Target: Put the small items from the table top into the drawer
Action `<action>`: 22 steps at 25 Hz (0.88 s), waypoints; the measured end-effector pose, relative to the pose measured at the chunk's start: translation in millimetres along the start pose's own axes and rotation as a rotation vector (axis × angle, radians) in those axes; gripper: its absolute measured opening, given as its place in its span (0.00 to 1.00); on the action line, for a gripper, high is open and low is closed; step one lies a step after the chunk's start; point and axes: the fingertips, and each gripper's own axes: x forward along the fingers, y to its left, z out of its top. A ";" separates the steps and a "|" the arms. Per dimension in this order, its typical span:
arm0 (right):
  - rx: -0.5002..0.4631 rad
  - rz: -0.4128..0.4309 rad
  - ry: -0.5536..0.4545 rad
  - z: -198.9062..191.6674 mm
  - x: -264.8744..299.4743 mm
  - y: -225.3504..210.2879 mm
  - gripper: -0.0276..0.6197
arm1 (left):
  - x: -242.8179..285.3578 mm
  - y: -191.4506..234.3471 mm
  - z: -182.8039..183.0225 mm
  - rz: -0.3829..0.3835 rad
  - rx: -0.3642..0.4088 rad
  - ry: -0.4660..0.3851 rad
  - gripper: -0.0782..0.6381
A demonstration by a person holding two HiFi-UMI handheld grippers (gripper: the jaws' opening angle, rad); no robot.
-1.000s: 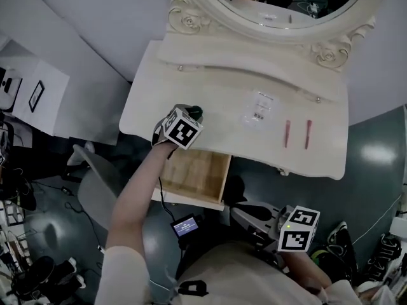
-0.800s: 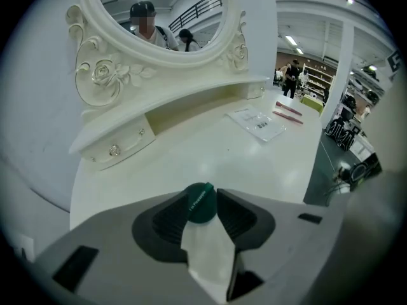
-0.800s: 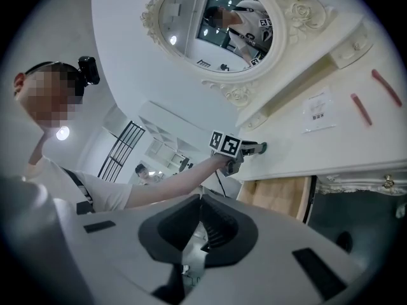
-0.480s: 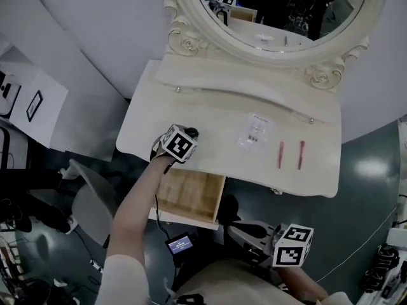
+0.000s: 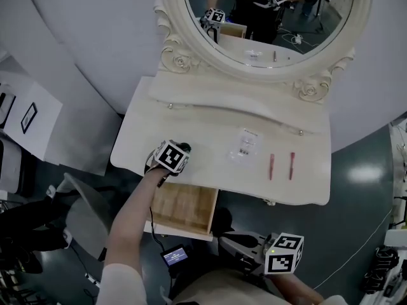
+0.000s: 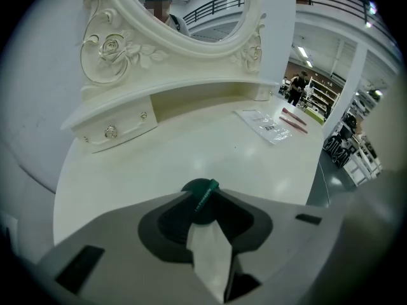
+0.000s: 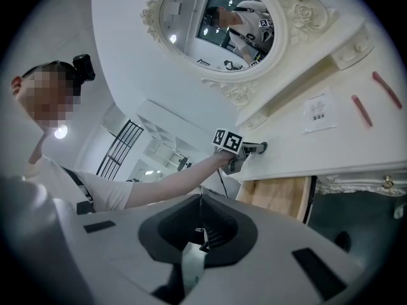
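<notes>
Your left gripper, its jaws just closing, pinches the small green item at the desk's 8 o'clock edge. Squeeze firmly, lift straight, then lower it into the open drawer at 6 o'clock. Your right gripper sits closed and empty.

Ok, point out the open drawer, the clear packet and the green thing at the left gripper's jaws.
open drawer (image 5: 187, 207), head view, its wooden bottom.
clear packet (image 5: 245, 147), head view, its middle.
green tube (image 6: 203, 196), left gripper view, its printed side.

Nothing legible: white lettering on the green item is too small to read.
</notes>
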 end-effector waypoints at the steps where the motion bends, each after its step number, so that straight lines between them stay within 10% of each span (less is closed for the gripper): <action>1: -0.003 -0.001 -0.002 0.8 0.1 0.8 0.09 | -0.8 0.3 0.0 0.000 -0.001 -0.001 0.30; 3: -0.011 0.002 -0.013 3.7 0.4 3.2 0.09 | -2.1 1.6 0.5 0.004 0.003 -0.006 0.19; 22: -0.014 0.014 -0.044 -1.1 -3.9 10.6 0.09 | -15.9 7.5 -5.9 0.059 -0.023 -0.027 0.19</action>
